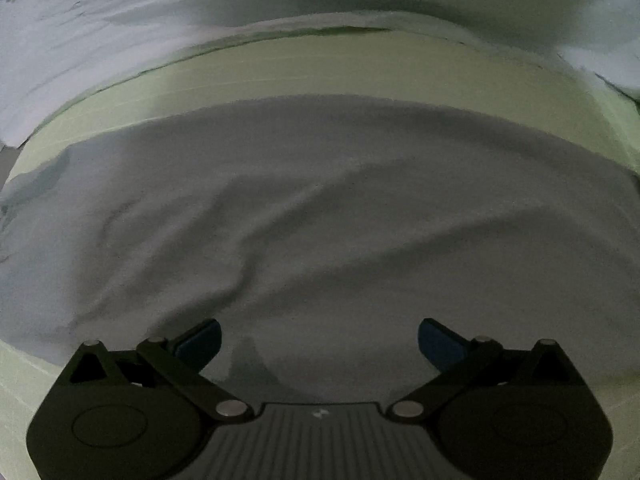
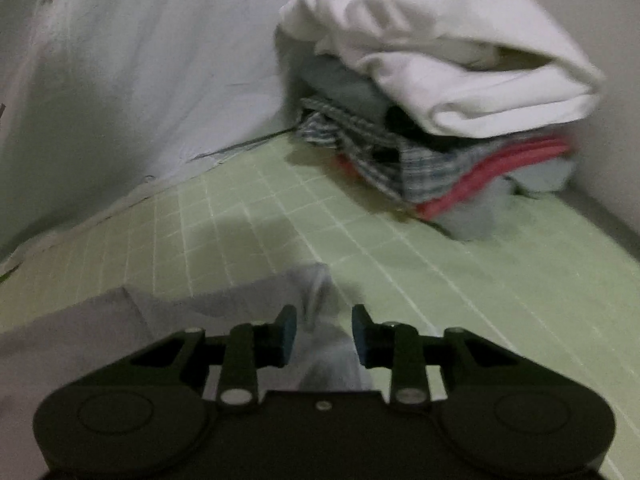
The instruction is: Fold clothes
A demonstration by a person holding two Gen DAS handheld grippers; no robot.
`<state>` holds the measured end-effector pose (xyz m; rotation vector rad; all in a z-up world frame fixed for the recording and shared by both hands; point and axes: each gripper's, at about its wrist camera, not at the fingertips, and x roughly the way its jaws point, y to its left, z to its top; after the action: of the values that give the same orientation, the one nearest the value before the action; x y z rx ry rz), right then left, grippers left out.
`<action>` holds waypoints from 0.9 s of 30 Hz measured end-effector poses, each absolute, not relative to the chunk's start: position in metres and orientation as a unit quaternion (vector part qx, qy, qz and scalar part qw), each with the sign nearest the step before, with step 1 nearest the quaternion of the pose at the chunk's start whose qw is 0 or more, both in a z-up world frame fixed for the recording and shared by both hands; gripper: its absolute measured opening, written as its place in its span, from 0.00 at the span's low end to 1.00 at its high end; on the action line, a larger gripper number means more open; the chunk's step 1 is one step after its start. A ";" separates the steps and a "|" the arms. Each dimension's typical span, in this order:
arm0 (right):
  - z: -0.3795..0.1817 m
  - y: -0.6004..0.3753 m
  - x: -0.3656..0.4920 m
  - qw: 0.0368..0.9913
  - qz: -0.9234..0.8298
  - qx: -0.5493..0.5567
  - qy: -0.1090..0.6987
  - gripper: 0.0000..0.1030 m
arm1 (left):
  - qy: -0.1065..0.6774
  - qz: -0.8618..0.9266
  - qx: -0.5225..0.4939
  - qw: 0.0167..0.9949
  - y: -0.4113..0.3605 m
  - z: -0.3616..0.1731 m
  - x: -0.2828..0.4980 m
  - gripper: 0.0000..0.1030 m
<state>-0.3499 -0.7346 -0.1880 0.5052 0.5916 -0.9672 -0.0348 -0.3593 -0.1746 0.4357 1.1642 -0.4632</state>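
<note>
Right wrist: right tool (image 2: 324,334) straddles grey garment (image 2: 328,360) unclenched; left tool (image 1: 319,340) released.

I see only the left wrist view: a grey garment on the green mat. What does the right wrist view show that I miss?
Observer: A pile of clothes stands at the mat's far corner, a white garment on top.
Operator: Does the right gripper hold something?
Observer: A ridge of the grey garment lies between its blue pads; the right gripper is not closed on it.
Operator: Is the mat plain?
Observer: No, it carries a white grid.
</note>
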 end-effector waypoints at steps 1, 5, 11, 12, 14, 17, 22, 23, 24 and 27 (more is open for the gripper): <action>-0.191 -0.741 -0.347 0.818 -0.444 0.238 0.278 0.25 | 0.539 -0.216 0.208 0.787 -0.366 -0.176 -0.040 1.00; -0.202 -0.764 -0.336 0.813 -0.427 0.248 0.309 0.17 | 0.532 -0.220 0.230 0.784 -0.393 -0.182 -0.061 1.00; -0.207 -0.783 -0.329 0.829 -0.375 0.261 0.323 0.16 | 0.554 -0.214 0.230 0.771 -0.402 -0.180 -0.058 1.00; -0.206 -0.783 -0.326 0.830 -0.372 0.251 0.331 0.15 | 0.558 -0.212 0.230 0.769 -0.403 -0.180 -0.057 1.00; -0.206 -0.784 -0.322 0.831 -0.367 0.231 0.347 0.07 | 0.563 -0.208 0.228 0.767 -0.404 -0.179 -0.055 1.00; -0.205 -0.785 -0.318 0.832 -0.366 0.201 0.364 0.02 | 0.562 -0.210 0.232 0.766 -0.406 -0.181 -0.054 1.00; -0.200 -0.799 -0.320 0.835 -0.391 0.167 0.348 0.01 | 0.565 -0.211 0.227 0.765 -0.405 -0.184 -0.051 1.00; -0.203 -0.803 -0.319 0.833 -0.390 0.173 0.352 0.01 | 0.567 -0.210 0.222 0.765 -0.405 -0.184 -0.051 1.00; -0.206 -0.806 -0.317 0.830 -0.389 0.179 0.357 0.02 | 0.569 -0.208 0.218 0.765 -0.404 -0.184 -0.050 1.00; -0.203 -0.806 -0.317 0.820 -0.412 0.182 0.352 0.16 | 0.573 -0.204 0.207 0.766 -0.401 -0.187 -0.046 1.00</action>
<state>-0.3168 -0.8061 -0.2028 0.3868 0.7494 -0.8778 -0.0463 -0.4013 -0.1873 0.4488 1.2446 -0.4437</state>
